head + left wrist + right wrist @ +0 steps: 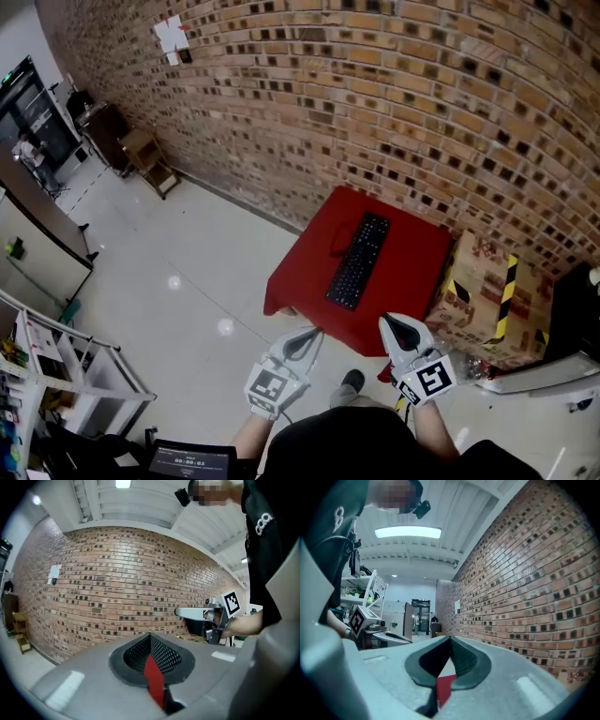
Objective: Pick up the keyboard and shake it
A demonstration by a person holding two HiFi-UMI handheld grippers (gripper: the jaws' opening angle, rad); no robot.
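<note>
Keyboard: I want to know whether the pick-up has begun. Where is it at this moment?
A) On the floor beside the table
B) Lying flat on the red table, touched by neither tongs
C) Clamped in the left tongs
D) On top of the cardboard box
B: in the head view the black keyboard lies flat on the red table, while the left tongs and right tongs are short of the table, shut and empty.

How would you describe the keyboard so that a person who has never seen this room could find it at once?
Look along the brick wall to the red-covered table that stands next to it. On the red top lies a long black keyboard. It is the only black thing on the red, while the cardboard box with yellow and black tape stands beside the table.
</note>
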